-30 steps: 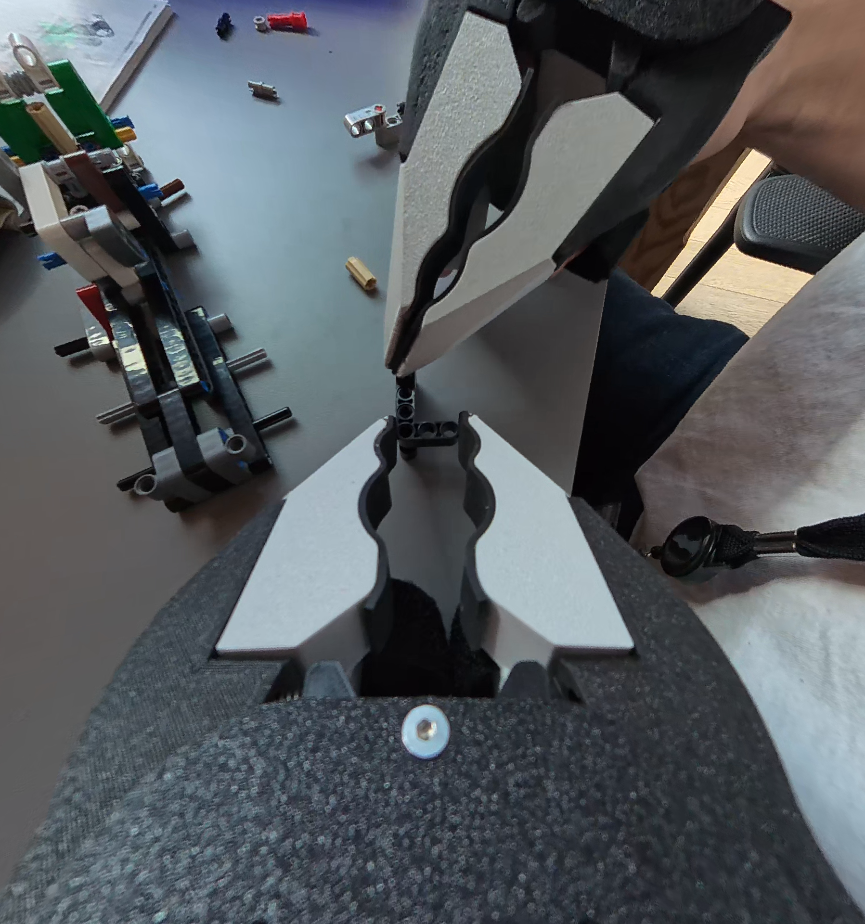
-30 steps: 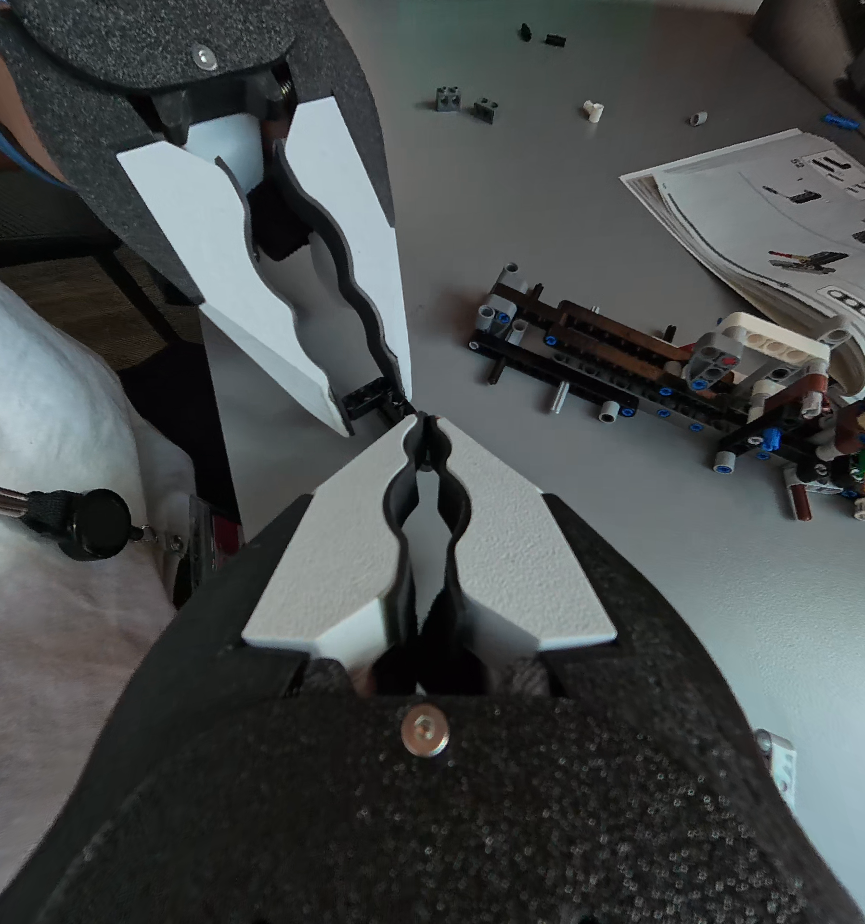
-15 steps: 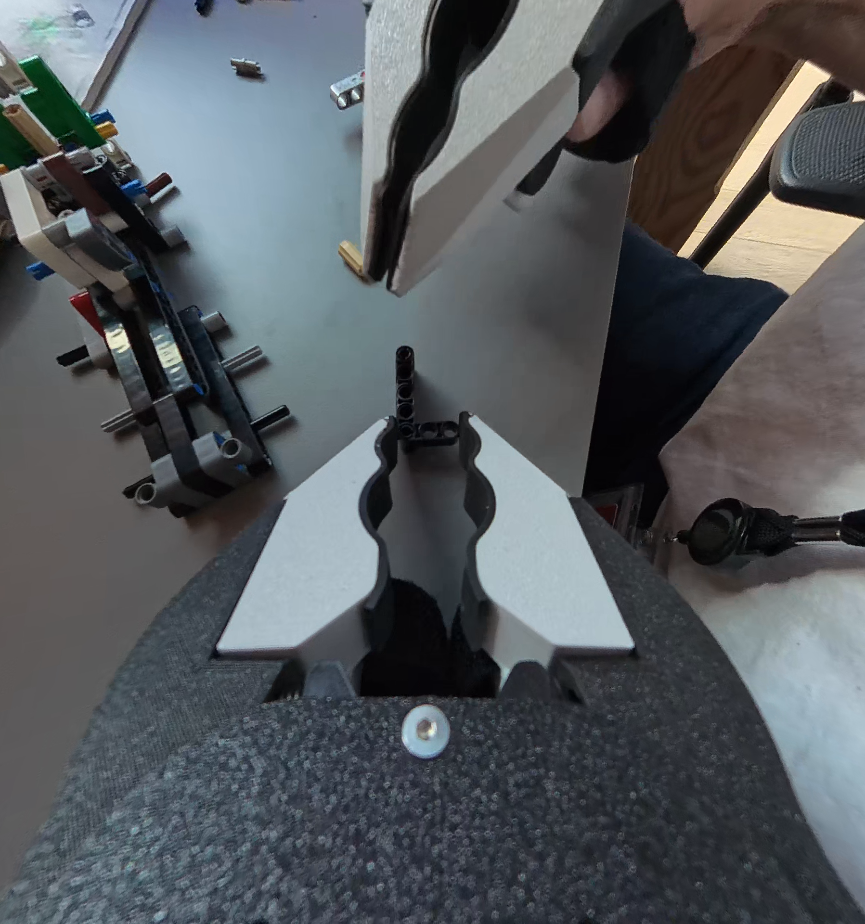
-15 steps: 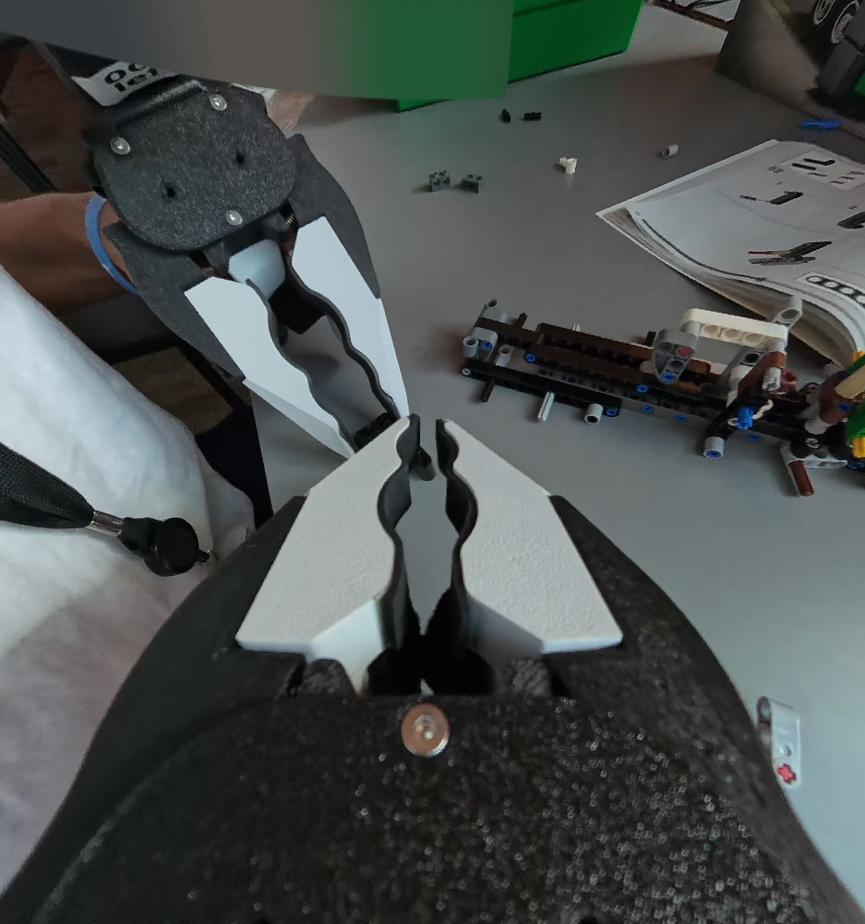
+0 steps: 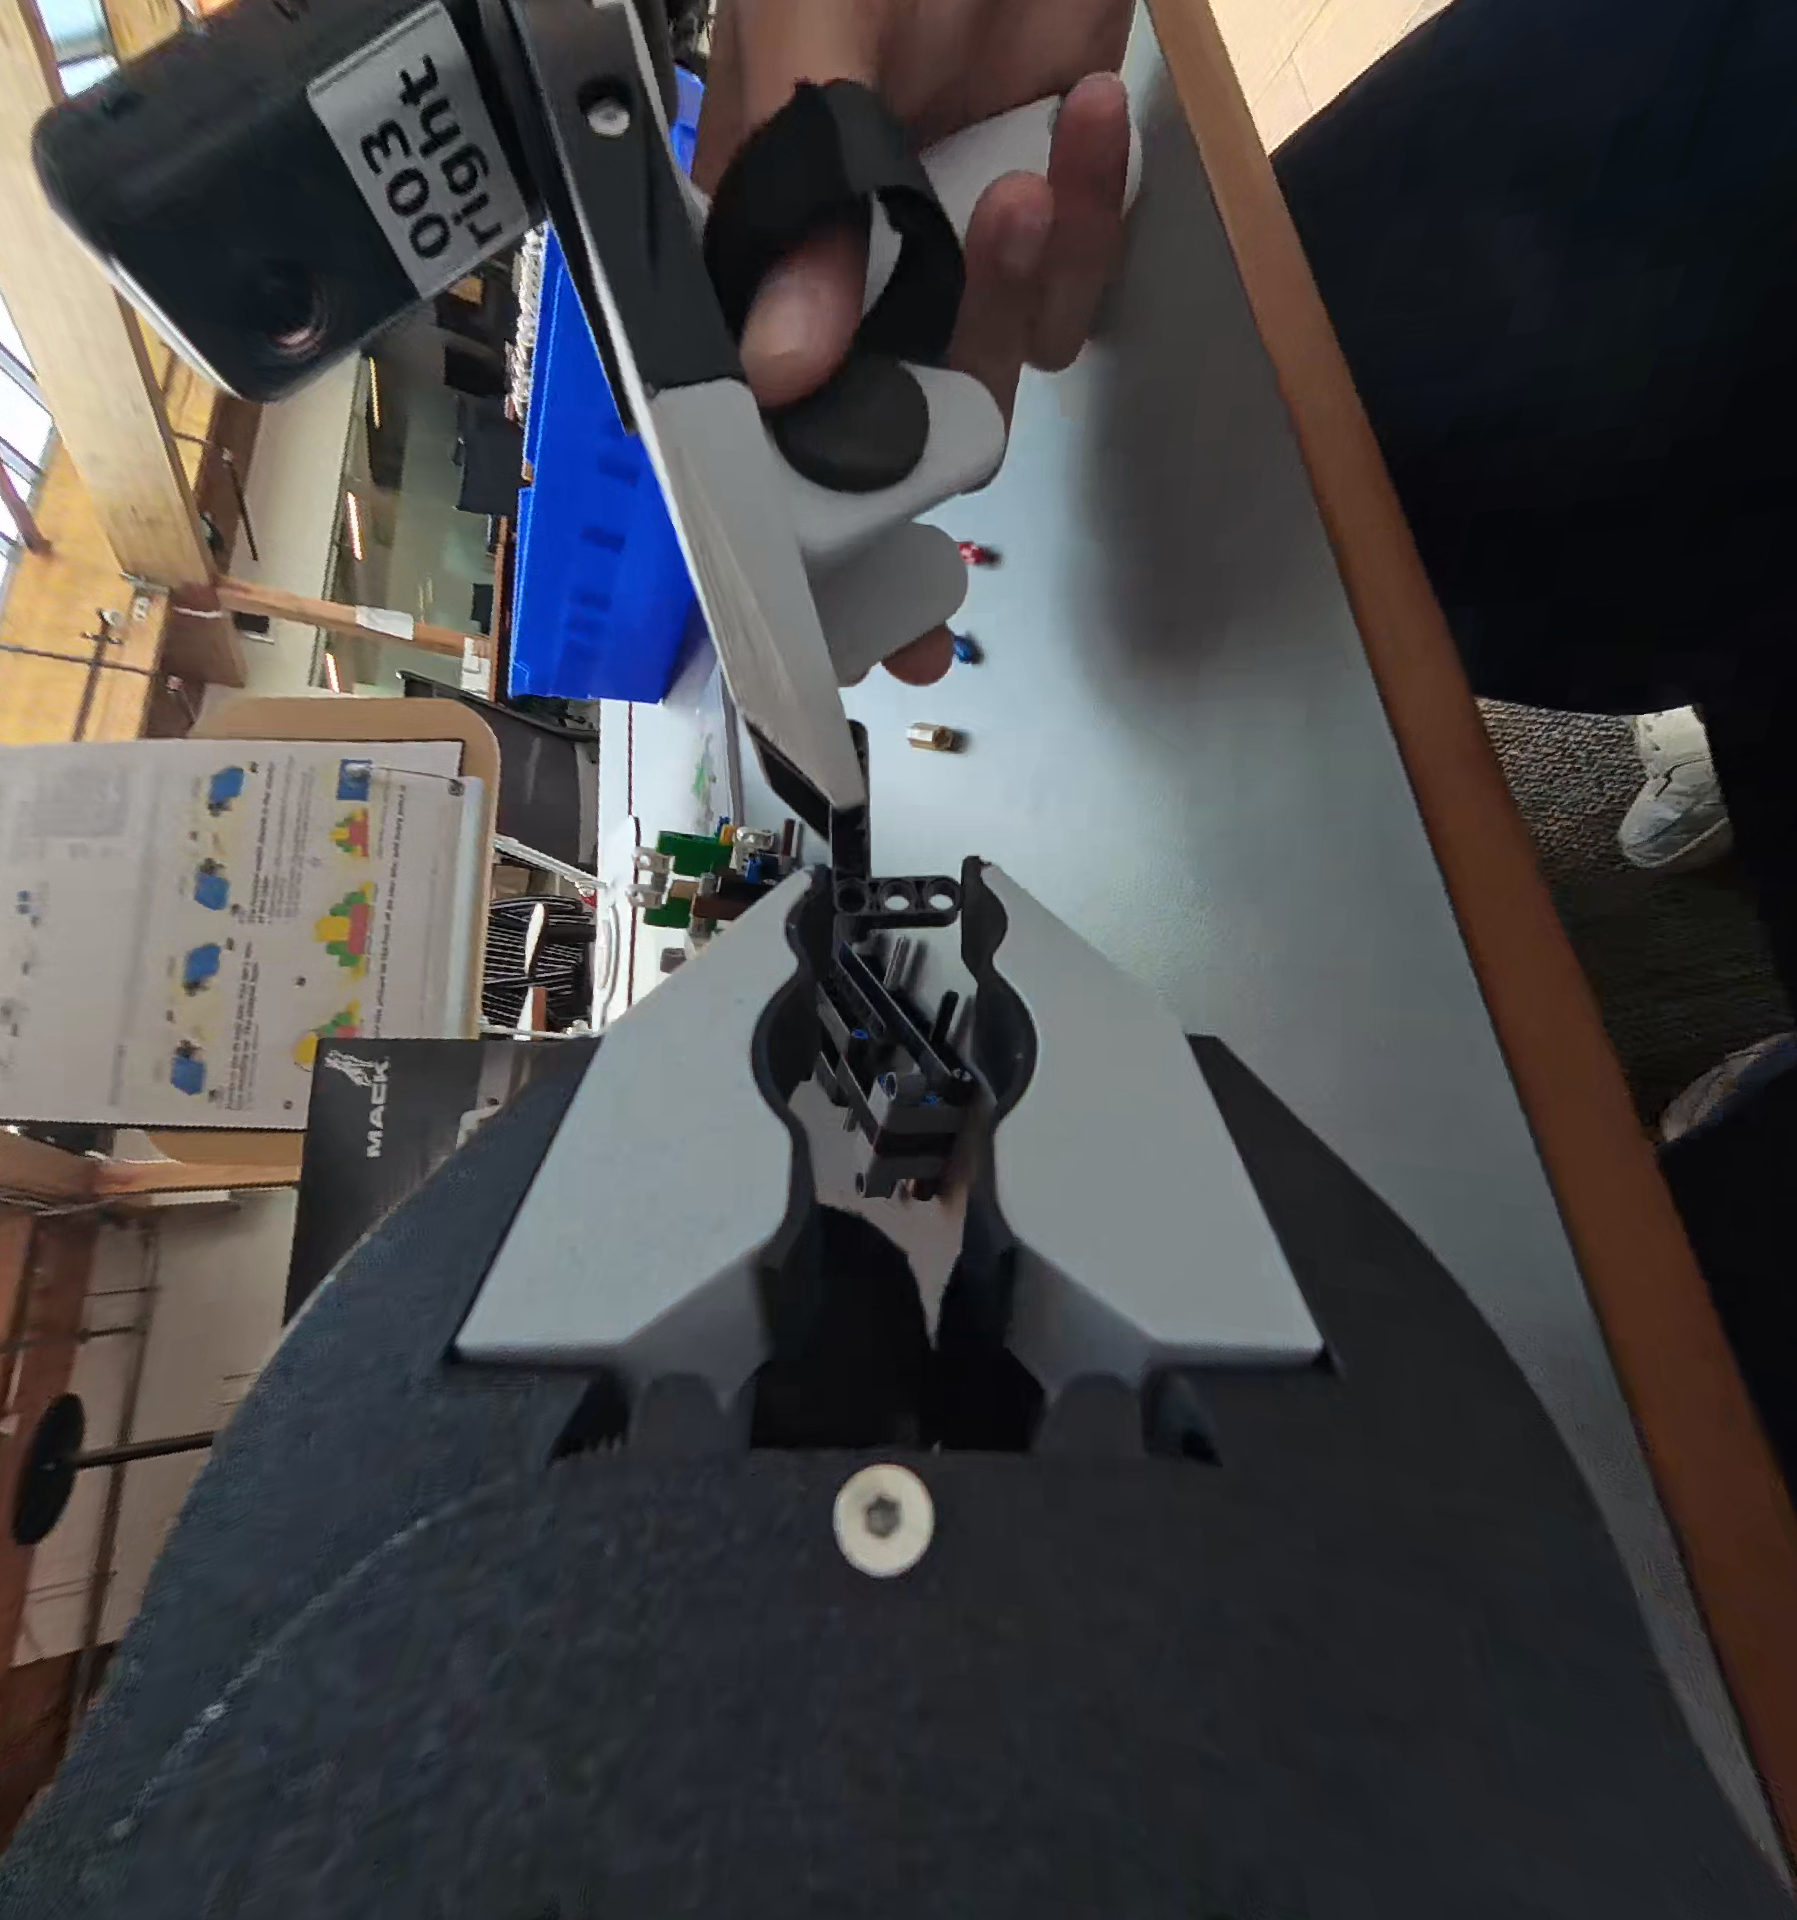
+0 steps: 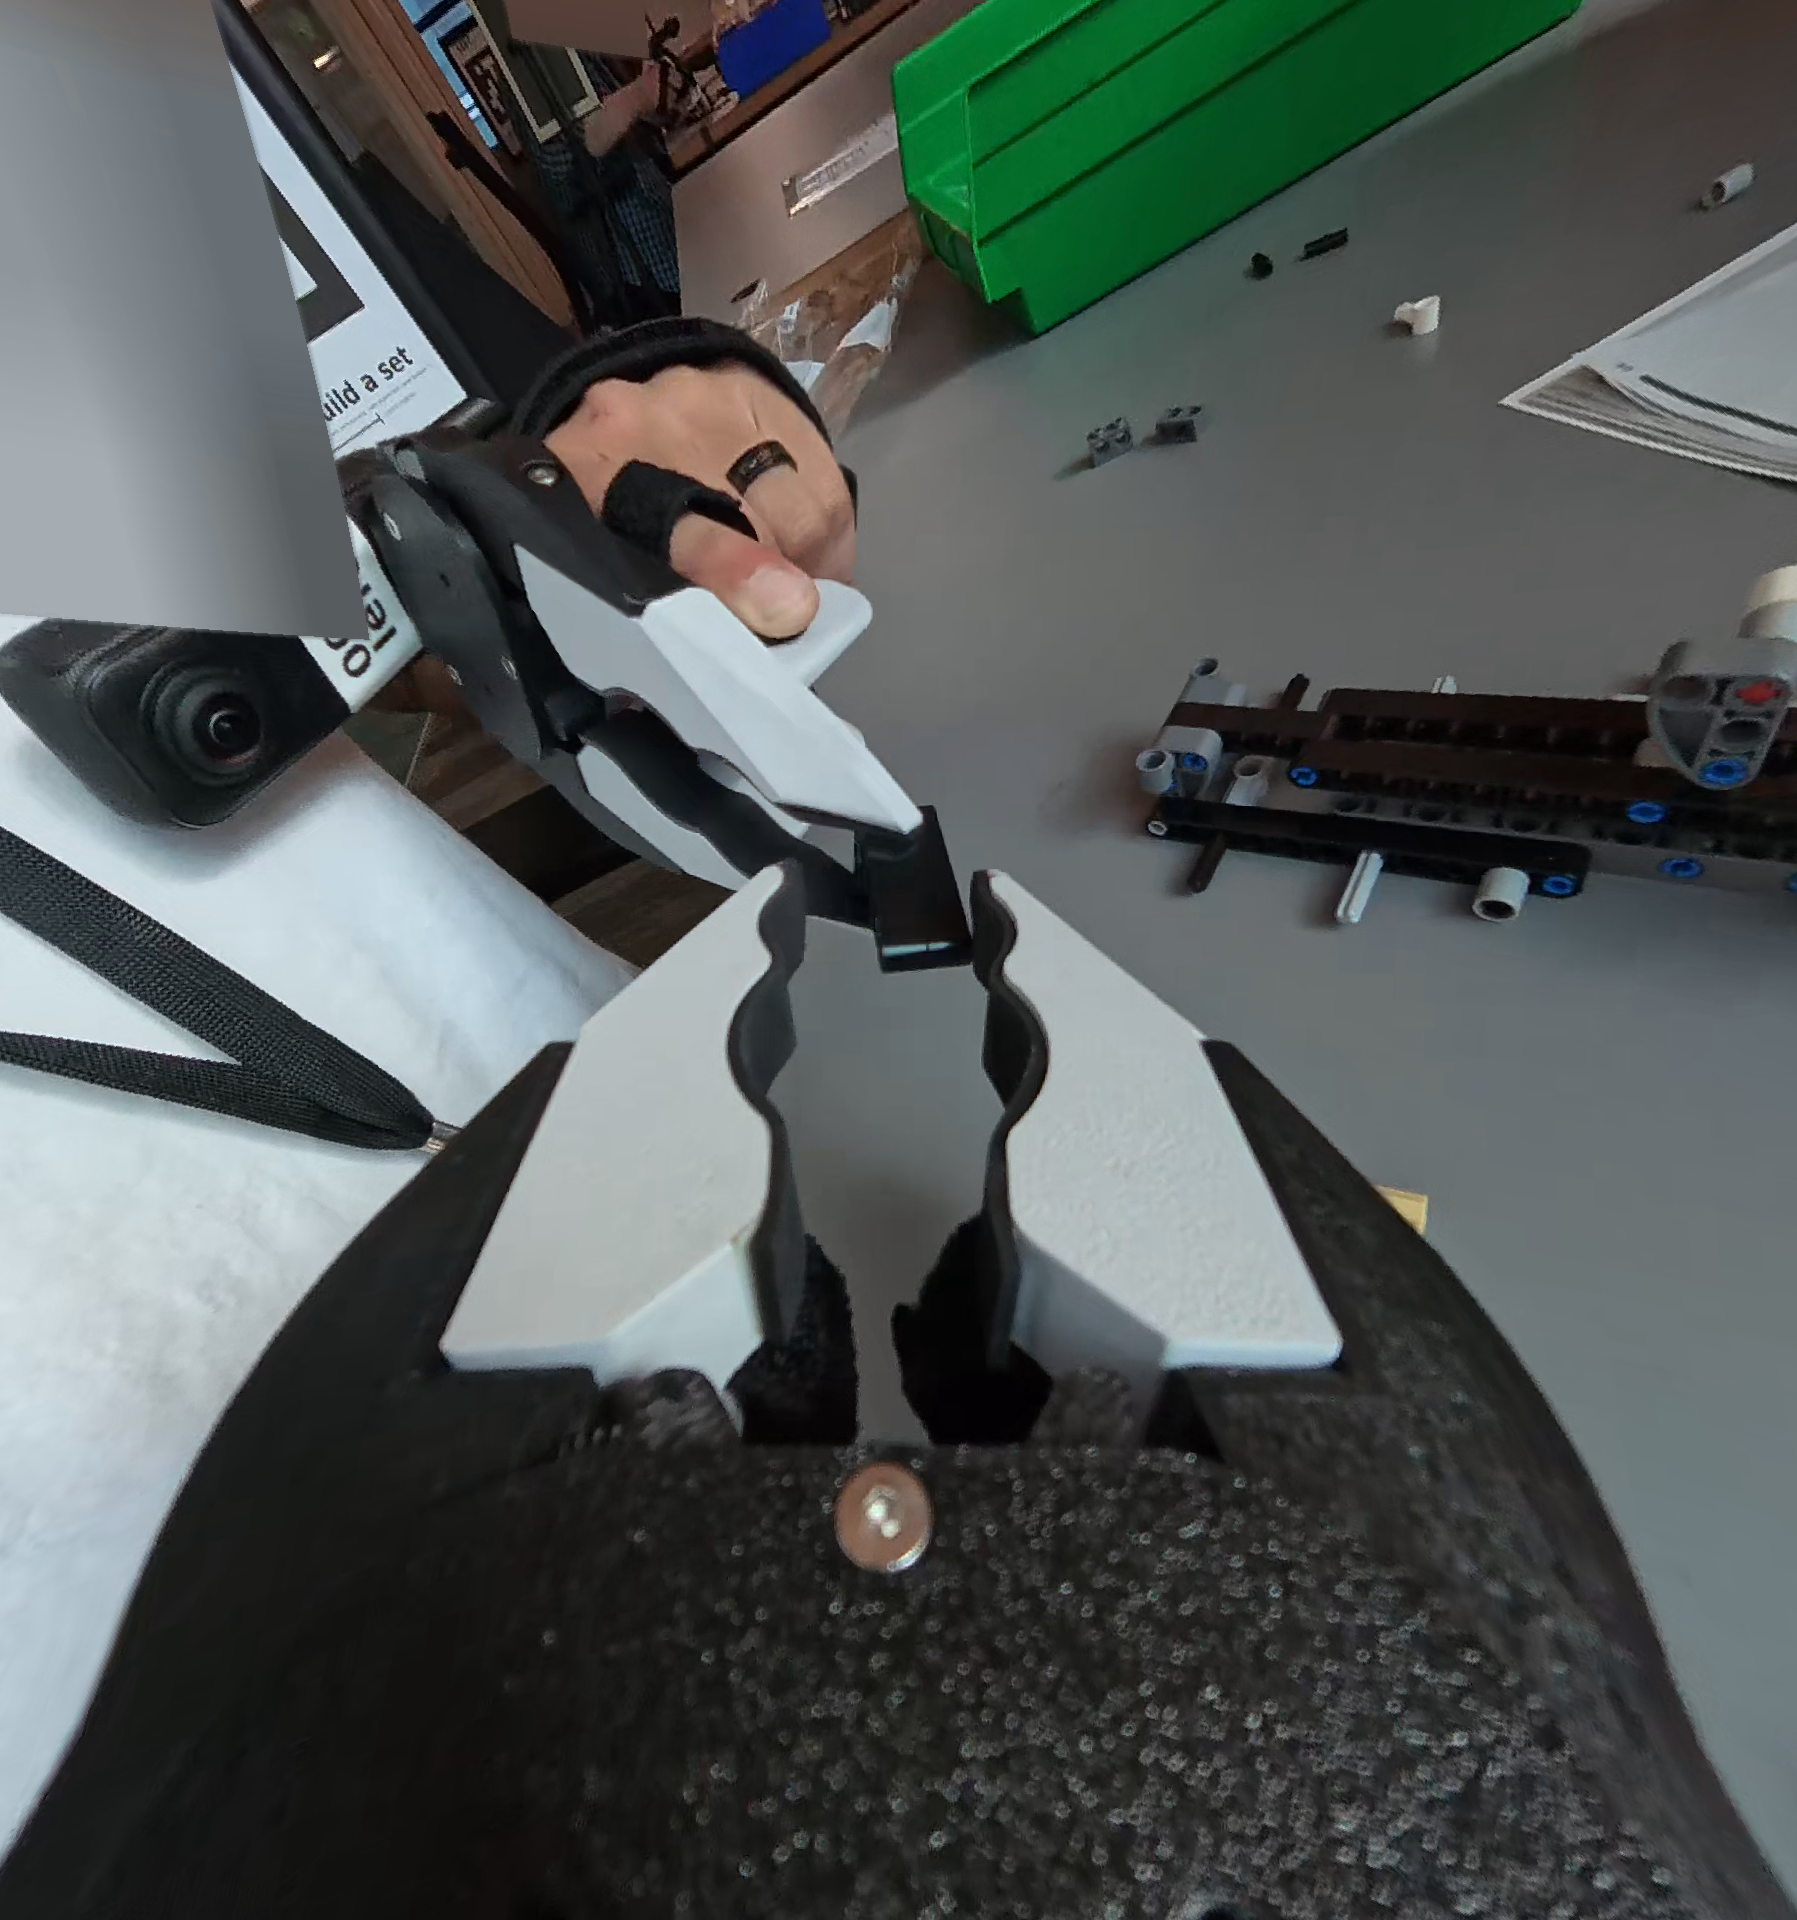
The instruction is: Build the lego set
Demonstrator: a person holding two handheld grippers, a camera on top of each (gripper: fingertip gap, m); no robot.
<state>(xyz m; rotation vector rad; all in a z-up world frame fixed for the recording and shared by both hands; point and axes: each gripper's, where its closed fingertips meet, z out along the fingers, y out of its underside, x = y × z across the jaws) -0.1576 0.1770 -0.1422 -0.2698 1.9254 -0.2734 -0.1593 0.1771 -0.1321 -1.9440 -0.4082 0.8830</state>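
My left gripper is shut on the short arm of a black L-shaped beam and holds it in the air over the grey table. My right gripper is open, and its fingertips stand either side of the beam's other arm. It touches the right-hand fingertip, with a gap on the other side. In the left wrist view the right gripper comes down from above onto the beam. In the right wrist view the left gripper comes in from the left. The long part-built lego chassis lies on the table to the right.
A green bin, an instruction booklet and small loose pieces lie beyond the chassis. A blue bin and a tan pin show in the left wrist view. The table's wooden edge is close by. A person's white shirt is at the left.
My right gripper went from shut to open and now has its tips around the beam. My left gripper rolled and lifted with the beam, so its view has turned sideways.
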